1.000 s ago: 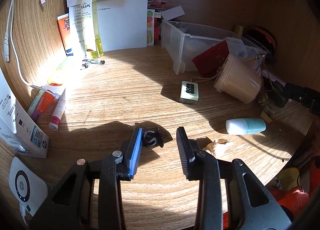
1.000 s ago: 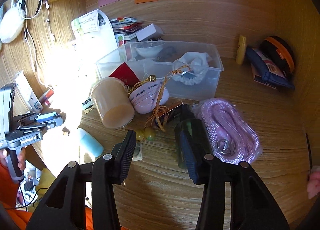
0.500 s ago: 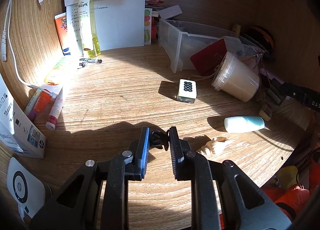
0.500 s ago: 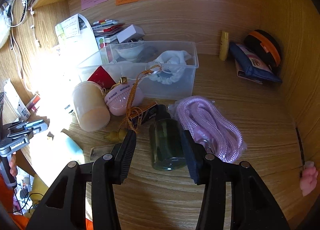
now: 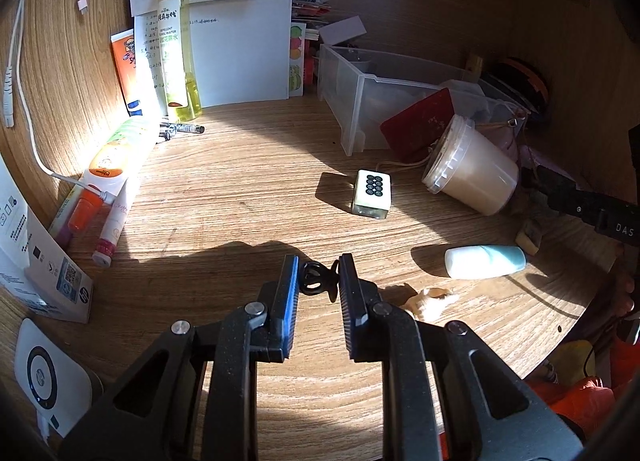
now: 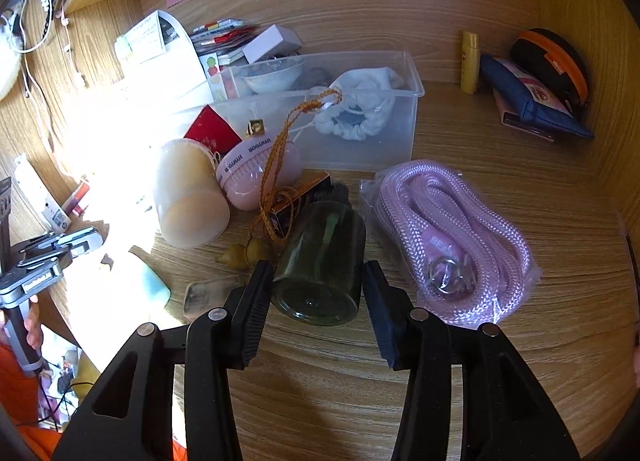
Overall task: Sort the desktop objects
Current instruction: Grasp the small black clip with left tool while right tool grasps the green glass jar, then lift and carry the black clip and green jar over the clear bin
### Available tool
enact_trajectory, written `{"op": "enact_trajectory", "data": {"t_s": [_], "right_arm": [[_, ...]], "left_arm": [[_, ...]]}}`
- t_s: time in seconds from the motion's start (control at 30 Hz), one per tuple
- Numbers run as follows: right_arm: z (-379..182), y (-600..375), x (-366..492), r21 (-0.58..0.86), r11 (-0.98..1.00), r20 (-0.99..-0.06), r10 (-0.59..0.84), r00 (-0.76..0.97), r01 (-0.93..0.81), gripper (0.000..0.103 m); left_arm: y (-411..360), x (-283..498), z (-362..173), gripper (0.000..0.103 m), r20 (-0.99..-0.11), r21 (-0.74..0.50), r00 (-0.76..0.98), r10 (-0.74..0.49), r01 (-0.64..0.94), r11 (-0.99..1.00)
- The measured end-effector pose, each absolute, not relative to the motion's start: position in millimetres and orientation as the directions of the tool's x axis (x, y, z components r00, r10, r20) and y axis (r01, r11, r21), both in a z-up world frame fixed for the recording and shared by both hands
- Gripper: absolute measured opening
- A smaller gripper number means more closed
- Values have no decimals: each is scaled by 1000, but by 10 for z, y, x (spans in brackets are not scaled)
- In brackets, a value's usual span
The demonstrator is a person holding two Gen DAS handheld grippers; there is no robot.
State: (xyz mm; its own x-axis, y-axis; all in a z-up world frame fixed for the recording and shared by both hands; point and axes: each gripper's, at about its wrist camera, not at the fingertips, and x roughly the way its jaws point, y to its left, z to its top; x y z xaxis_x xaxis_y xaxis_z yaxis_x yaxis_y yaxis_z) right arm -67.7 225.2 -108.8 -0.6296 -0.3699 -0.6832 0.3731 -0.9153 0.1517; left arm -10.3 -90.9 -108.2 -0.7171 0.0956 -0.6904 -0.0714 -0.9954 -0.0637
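1. The left hand-held gripper (image 5: 319, 275) is clamped on a small black clip (image 5: 316, 279) at the near desk (image 5: 248, 181) edge; the clip's form is hard to make out.
2. A second ago its jaws stood apart.
3. Only the right view shows the right hand-held gripper (image 6: 318, 281) pressed against a dark glass jar (image 6: 320, 257) lying beside the pink rope (image 6: 452, 229).

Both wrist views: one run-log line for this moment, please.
left hand-held gripper: shut on small black clip | right hand-held gripper: shut on dark green glass jar lying on wooden desk
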Motion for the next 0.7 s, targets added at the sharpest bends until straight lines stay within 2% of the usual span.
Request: {"op": "enact_trajectory", "data": {"t_s": [0.7], "right_arm": [[-627,2471,-638,134,-916,-581,-382,-719,378,39]], "left_arm": [[-614,-213,-529,19,-562,-70,-812,157,-142,-987]]}}
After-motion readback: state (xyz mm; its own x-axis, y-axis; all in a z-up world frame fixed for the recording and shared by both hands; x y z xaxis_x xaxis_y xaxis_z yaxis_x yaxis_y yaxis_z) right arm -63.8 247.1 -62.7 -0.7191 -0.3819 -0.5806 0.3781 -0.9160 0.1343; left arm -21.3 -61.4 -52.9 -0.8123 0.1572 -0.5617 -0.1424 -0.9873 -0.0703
